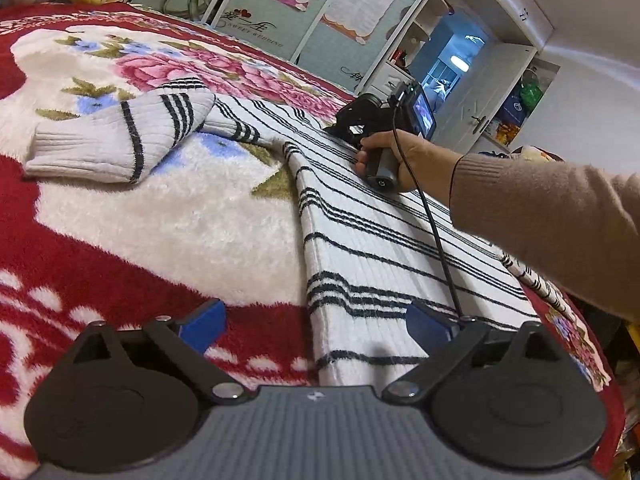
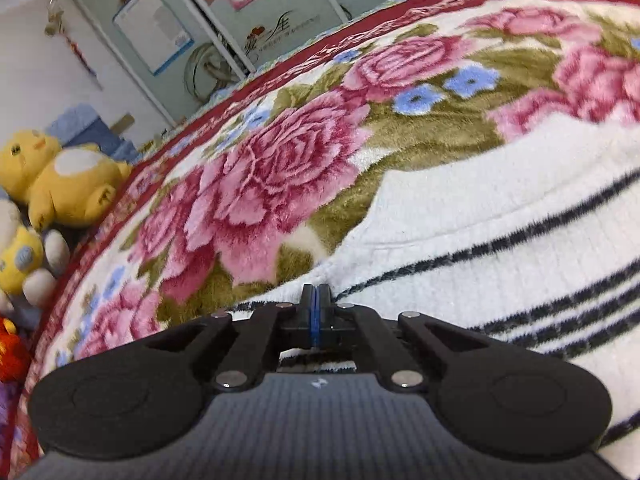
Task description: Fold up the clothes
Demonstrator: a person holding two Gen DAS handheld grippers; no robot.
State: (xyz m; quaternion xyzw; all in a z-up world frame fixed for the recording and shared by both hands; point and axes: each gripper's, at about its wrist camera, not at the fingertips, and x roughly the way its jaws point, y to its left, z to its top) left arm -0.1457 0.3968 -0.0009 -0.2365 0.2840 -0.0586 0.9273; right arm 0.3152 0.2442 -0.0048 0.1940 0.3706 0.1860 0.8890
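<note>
Sweater (image 1: 380, 248) on blanket (image 1: 160, 220); left tongs (image 1: 316, 320) wide apart, empty; right tongs (image 2: 316, 300) closed; "SWEET WEDDING" behind.

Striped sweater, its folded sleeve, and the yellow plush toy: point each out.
striped sweater (image 1: 380, 248), left wrist view, ribbed body panel.
folded sleeve (image 1: 120, 140), left wrist view, mid-sleeve.
yellow plush toy (image 2: 68, 184), right wrist view, belly.

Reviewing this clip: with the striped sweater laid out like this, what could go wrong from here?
1. The right gripper is shut at the edge of the white ribbed sweater with black stripes; whether it holds knit is unclear, so a lift may slip.
2. The open left gripper straddles the side edge and could also snag the red floral plush blanket.
3. The black cable lies across the sweater and may get folded in.
</note>
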